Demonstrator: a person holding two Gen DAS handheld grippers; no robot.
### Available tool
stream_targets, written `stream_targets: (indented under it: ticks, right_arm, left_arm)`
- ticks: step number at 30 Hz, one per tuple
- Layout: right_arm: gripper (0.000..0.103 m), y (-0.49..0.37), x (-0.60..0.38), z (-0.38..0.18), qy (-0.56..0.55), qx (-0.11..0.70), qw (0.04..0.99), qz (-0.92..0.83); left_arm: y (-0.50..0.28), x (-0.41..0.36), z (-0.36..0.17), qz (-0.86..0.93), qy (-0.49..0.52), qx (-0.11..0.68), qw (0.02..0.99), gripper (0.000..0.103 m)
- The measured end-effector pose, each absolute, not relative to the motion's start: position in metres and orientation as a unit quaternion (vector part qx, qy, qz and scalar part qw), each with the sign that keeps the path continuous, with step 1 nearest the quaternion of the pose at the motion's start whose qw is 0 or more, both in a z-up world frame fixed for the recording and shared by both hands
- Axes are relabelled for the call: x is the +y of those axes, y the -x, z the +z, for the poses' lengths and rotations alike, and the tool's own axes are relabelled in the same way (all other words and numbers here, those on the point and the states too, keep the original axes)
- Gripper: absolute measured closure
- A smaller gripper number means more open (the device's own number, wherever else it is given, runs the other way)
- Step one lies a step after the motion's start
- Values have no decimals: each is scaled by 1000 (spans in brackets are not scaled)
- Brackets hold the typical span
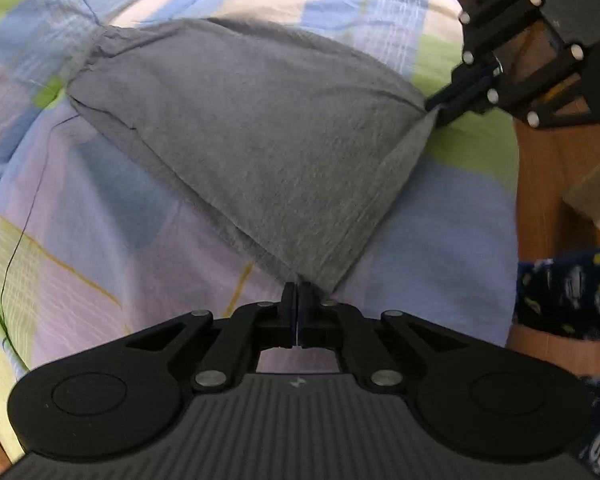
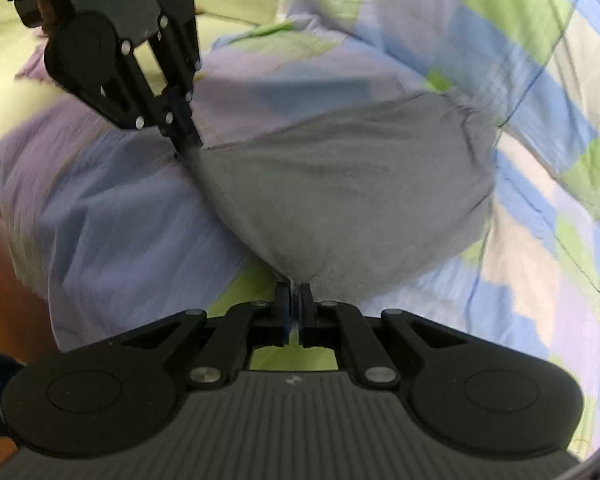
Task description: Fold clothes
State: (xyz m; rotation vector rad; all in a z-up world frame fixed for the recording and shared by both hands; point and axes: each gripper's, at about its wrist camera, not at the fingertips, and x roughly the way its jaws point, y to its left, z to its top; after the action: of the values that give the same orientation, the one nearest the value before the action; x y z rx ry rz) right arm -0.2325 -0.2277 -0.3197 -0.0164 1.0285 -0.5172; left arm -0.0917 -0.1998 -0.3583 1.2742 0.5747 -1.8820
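Observation:
A grey garment [image 1: 252, 136] lies stretched over a checked bed cover [image 1: 100, 208]. My left gripper [image 1: 297, 292] is shut on one near corner of the cloth, which rises to a point between the pads. In the same view my right gripper [image 1: 436, 106] pinches the corner at the right edge. From the right wrist view, the grey garment [image 2: 340, 184] fans out ahead; my right gripper [image 2: 295, 292] is shut on its near corner, and my left gripper [image 2: 188, 148] holds the corner at the upper left. The cloth is taut between the two grips.
The bed cover [image 2: 540, 120] is patched in green, blue, lilac and cream and fills most of both views. A wooden floor [image 1: 548, 184] shows at the right, with a dark patterned fabric [image 1: 568, 292] beside the bed edge.

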Motion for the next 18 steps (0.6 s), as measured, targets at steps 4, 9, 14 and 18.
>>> stream_targets:
  ticks: [4,9,14,18]
  right_arm:
    - [100,226,-227,-309,20,479,839,-256]
    - [99,219,-228,-315,27,499,828,-256]
    - [96,218,-223,-319,21,499,826,-262]
    - [96,216,-220,-323,14,500,825,-262]
  left_arm:
    - [84,-208,-332,-746,-472,252,396,103]
    - [64,-228,-332,-720,-392,397,413,63]
    - [45,-241,-361,-665,-321,526,422,67]
    - [38,-240,-373,-632,-296,572,431,70]
